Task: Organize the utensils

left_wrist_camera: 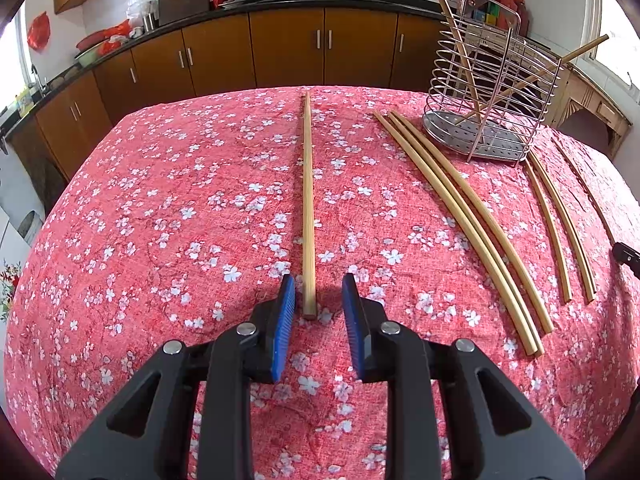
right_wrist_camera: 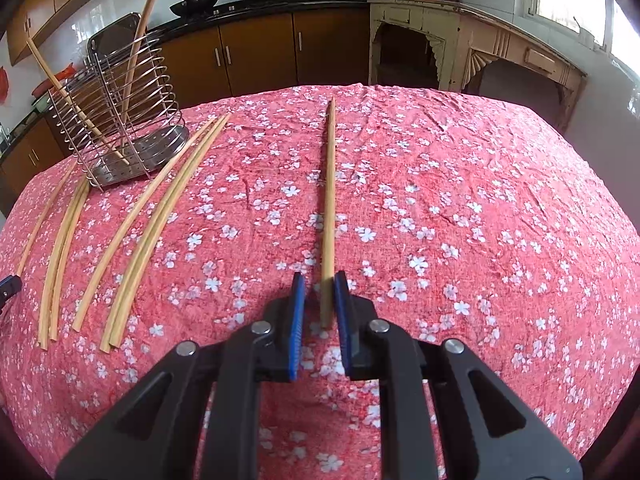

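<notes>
Several wooden chopsticks lie on a red floral tablecloth (left_wrist_camera: 160,220). In the left wrist view my left gripper (left_wrist_camera: 318,292) is open, its blue pads on either side of the near end of one chopstick (left_wrist_camera: 307,200), not touching it. In the right wrist view my right gripper (right_wrist_camera: 320,292) is open around the near end of another chopstick (right_wrist_camera: 329,200), the right pad close against it. A wire utensil holder (left_wrist_camera: 488,92) at the back holds two chopsticks leaning apart; it also shows in the right wrist view (right_wrist_camera: 124,108).
More chopsticks lie in pairs beside the holder (left_wrist_camera: 460,216) (right_wrist_camera: 132,232). Brown kitchen cabinets (left_wrist_camera: 280,48) with woks on the counter stand behind the table. A pale carved sideboard (right_wrist_camera: 460,44) stands at the right. The other gripper's tip shows at the frame edge (left_wrist_camera: 626,256).
</notes>
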`<state>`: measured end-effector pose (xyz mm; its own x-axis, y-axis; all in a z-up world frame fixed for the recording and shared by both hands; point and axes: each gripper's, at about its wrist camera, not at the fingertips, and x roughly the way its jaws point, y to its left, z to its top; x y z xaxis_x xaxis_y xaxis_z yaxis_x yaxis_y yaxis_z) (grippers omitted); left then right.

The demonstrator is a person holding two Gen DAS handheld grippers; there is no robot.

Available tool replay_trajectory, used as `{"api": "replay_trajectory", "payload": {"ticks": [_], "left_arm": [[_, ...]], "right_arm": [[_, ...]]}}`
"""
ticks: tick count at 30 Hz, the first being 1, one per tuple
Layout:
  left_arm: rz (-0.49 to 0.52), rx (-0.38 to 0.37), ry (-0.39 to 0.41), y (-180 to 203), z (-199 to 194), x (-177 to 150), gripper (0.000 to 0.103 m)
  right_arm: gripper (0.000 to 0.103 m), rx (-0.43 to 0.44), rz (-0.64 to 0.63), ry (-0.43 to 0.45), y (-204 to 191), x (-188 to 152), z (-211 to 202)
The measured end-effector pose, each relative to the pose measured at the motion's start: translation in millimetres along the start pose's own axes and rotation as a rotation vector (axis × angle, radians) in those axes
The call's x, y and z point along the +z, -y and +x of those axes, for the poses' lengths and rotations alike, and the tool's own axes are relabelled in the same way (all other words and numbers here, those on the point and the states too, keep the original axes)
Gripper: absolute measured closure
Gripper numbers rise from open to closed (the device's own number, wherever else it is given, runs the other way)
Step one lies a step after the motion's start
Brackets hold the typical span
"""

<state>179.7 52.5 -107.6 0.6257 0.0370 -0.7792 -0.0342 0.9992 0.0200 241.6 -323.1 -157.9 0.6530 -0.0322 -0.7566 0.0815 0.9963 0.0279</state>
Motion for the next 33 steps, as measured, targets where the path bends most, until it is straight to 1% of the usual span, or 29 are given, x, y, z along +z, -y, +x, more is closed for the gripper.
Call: {"api": "replay_trajectory", "payload": {"ticks": [1,2,8,14,17,22,28,30,33], "left_arm": [[0.001,-0.004,0.0,-0.9,-0.5,-0.1,0.094],[0.001,-0.011,0.0,-1.9,-0.5,0.0,0.095],[-0.03,-0.043,0.006,-12.6,-4.4,-2.3,0.096],[-0.021,-0.034,0.035,-17.0,-15.0,-5.8,0.096],[-0.019,-0.032,0.062,-19.7,-24.8,-5.0,0.096],[-0.011,-0.032,0.127,-21.7,-44.2,-1.5,0.096],[-0.014,-0.06,0.219,-24.0,-70.4,5.1,0.096],[-0.011,-0.064,0.25,-24.9,-79.3,7.7,0.096],[-0.012,-0.063,0.268,-25.4,-84.9,10.2,0.096]], "right_arm": [[0.094,-0.002,-0.005,0.0,-1.0,0.9,0.3],[0.095,0.002,-0.002,0.001,-1.2,0.8,0.0],[0.095,0.034,0.021,0.005,6.0,-2.2,-4.3],[0.095,0.041,0.03,0.022,13.7,-6.2,-10.8],[0.095,0.039,0.027,0.034,15.7,-7.7,-15.9],[0.095,0.038,0.025,0.064,18.8,-8.7,-28.4],[0.095,0.055,0.022,0.097,19.5,-7.0,-46.3],[0.095,0.064,0.018,0.098,19.2,-5.6,-48.7],[0.095,0.053,0.005,0.083,17.5,-7.4,-42.0]]}}
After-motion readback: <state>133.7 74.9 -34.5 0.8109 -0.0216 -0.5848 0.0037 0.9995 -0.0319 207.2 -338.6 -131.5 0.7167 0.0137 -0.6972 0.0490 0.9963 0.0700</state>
